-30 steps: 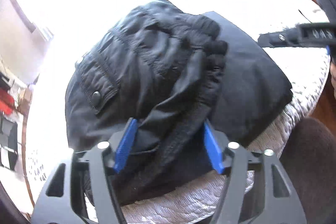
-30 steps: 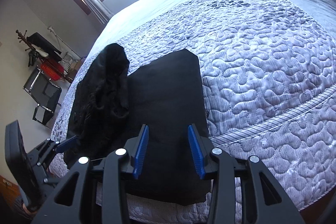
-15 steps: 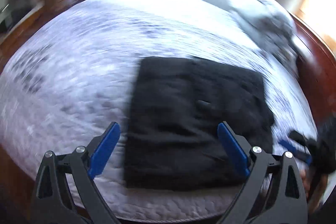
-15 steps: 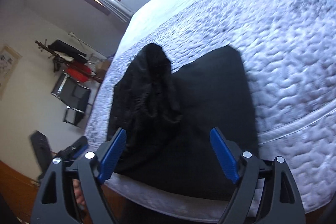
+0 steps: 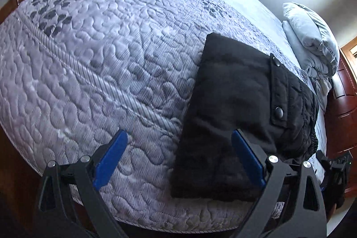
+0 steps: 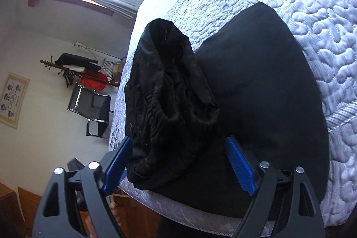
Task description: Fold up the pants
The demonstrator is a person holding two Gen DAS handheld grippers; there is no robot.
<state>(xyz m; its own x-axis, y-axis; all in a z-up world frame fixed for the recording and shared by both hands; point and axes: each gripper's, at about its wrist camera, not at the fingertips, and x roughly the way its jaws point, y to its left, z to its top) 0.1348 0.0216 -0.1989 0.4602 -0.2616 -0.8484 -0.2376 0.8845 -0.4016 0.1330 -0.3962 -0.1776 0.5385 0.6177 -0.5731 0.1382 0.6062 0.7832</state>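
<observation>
The black pants [image 5: 234,117] lie folded into a compact stack on the quilted bed [image 5: 100,55], close to the bed's near edge, with the snap-buttoned pocket flap and bunched waistband on the upper layer. The left gripper [image 5: 178,160] is spread wide and holds nothing; its right blue pad overlaps the pants' near end. The right gripper [image 6: 178,162] is also wide open and empty, its blue pads flanking the near end of the rumpled waistband [image 6: 169,90]
</observation>
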